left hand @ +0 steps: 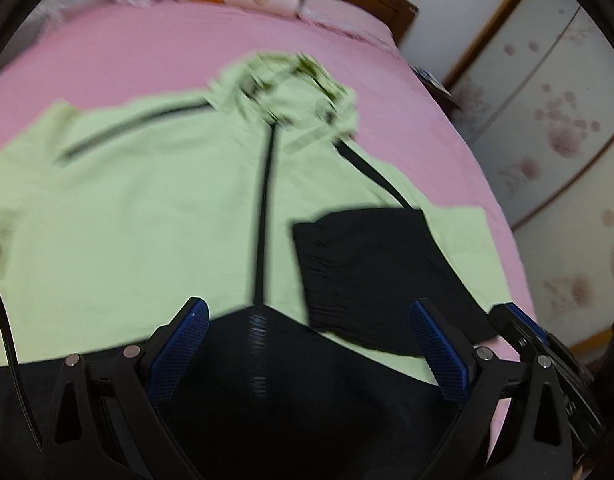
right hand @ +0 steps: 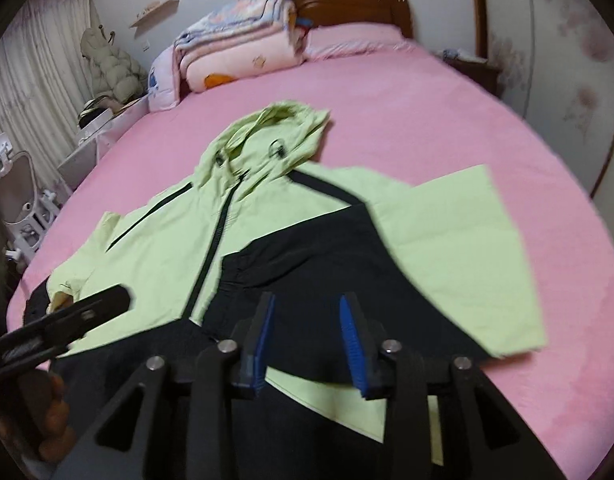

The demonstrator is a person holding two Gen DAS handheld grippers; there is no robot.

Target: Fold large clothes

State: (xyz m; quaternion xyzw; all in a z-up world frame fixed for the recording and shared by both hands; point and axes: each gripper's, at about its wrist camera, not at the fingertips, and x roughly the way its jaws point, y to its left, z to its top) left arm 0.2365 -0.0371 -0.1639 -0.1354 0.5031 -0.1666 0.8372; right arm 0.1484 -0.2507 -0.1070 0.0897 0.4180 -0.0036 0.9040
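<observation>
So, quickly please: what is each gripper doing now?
Left gripper: open, holding nothing, above the jacket.
Right gripper: open, nothing between the pads.

Both wrist views look steeply down, close over jacket (left hand: 147, 200) (right hand: 155, 240) on bed (left hand: 147, 48) (right hand: 427, 112); both share hood, headboard.

Readable text: none in either view.
Light green and black hooded jacket (right hand: 267, 232): no legible label or brand.
Folded pastel printed quilts (right hand: 243, 44): pattern only, blurred, no words.
</observation>
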